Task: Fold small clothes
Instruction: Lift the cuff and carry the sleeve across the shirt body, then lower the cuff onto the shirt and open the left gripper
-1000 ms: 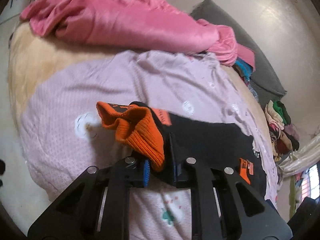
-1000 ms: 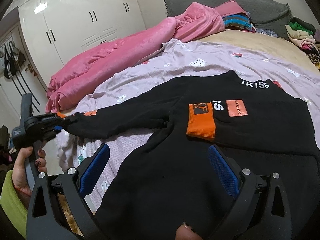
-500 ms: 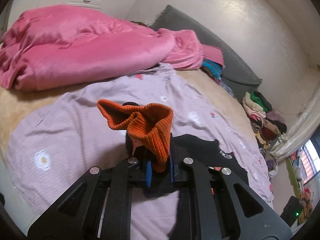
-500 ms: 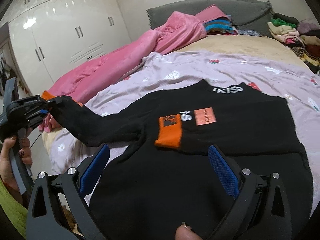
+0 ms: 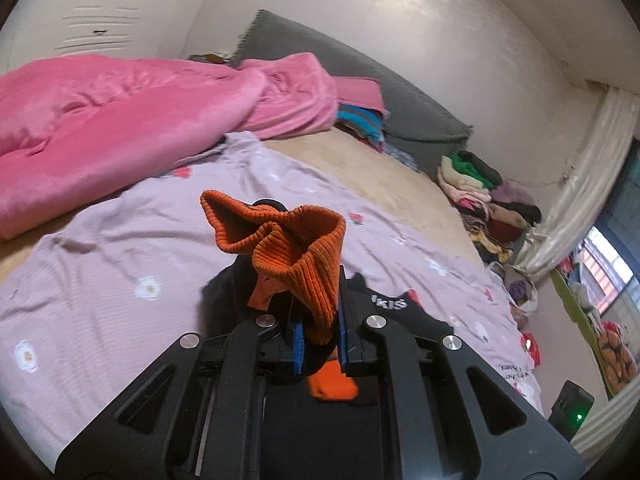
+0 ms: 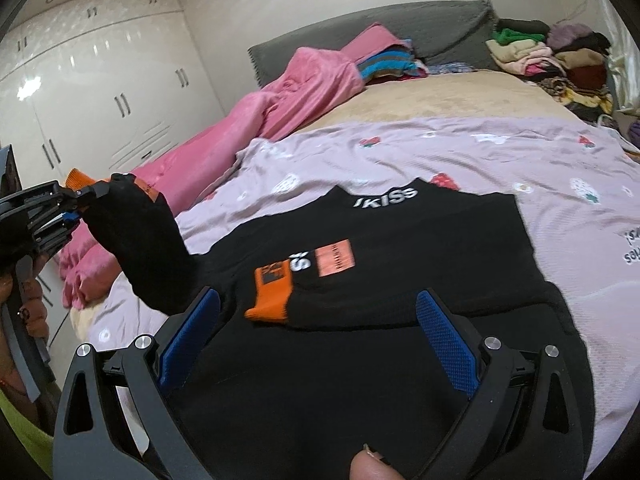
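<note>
Your left gripper point(image 5: 320, 340) is clamped on the orange ribbed cuff point(image 5: 296, 252) of one sleeve point(image 6: 140, 248); the blue pads point(image 5: 298, 340) pinch the knit from both sides, and the loose end of the cuff flares up above the jaws. Gripping at the cuff gives you control of the whole sleeve from its farthest point, so the sleeve follows as one length when you carry it.

The sleeve rises off the black sweater point(image 6: 400, 272) in the right wrist view, held clear of the lilac sheet point(image 6: 480, 152) so it can, by judgement, be laid across the sweater body without dragging.

Your right gripper point(image 6: 318, 340) stands with its fingers wide apart and nothing between them. It hovers over the lower part of the sweater, near the hem; whether it touches the cloth cannot be told. This position suits pinning the body while the sleeve comes over.

The sweater lies flat and face up on the lilac sheet, collar away from you. The other cuff point(image 6: 272, 292) already rests folded onto the sweater's chest, beside the printed patch point(image 6: 335, 258). The pink blanket point(image 6: 280, 104) lies beyond the sweater's left side, well apart.
</note>
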`<state>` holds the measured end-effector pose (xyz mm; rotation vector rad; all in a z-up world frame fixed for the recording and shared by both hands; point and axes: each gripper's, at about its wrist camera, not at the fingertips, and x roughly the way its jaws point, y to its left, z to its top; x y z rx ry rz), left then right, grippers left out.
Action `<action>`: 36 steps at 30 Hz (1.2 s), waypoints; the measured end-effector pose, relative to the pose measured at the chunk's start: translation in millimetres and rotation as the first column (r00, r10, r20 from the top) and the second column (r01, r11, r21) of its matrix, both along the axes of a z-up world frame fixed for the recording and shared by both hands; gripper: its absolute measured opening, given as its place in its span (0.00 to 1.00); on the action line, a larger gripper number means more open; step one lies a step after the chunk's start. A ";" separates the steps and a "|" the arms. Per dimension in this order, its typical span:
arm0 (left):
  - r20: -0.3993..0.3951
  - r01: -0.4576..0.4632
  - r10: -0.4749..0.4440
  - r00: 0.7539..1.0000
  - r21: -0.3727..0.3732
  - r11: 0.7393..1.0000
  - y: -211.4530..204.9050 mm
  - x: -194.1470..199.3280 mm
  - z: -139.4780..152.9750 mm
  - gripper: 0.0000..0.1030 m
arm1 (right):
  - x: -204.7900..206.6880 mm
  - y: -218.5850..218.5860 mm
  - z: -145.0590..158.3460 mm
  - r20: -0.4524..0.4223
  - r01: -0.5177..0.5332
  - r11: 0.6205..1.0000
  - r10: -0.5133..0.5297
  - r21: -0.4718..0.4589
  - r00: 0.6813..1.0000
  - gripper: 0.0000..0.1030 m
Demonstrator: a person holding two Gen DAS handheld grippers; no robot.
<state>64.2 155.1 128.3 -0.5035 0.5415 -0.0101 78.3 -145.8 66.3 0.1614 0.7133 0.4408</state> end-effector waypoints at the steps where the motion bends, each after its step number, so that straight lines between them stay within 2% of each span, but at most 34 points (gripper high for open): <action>1: 0.003 0.020 -0.020 1.000 0.001 1.000 -8.4 5.3 0.4 0.05 | 0.6 -6.0 1.2 0.004 0.014 1.000 -0.014 0.002 1.000 0.95; 9: -0.002 0.172 -0.172 0.985 0.020 0.985 -70.3 41.4 -9.4 0.05 | 6.2 -57.2 6.2 0.019 0.146 0.989 -0.146 0.014 0.989 0.95; 17: -0.041 0.317 -0.315 0.948 0.061 0.946 -125.3 63.3 -33.4 0.05 | 9.6 -101.8 4.6 0.024 0.262 0.965 -0.262 0.006 0.965 0.95; 28: -0.148 0.494 -0.482 0.864 0.057 0.868 -171.0 82.2 -85.8 0.05 | 18.1 -144.7 -2.1 0.015 0.388 0.921 -0.388 -0.020 0.921 0.95; 36: -0.181 0.596 -0.581 0.793 0.036 0.802 -193.8 81.9 -114.6 0.06 | 24.3 -143.8 -8.4 0.002 0.398 0.916 -0.398 -0.041 0.917 0.95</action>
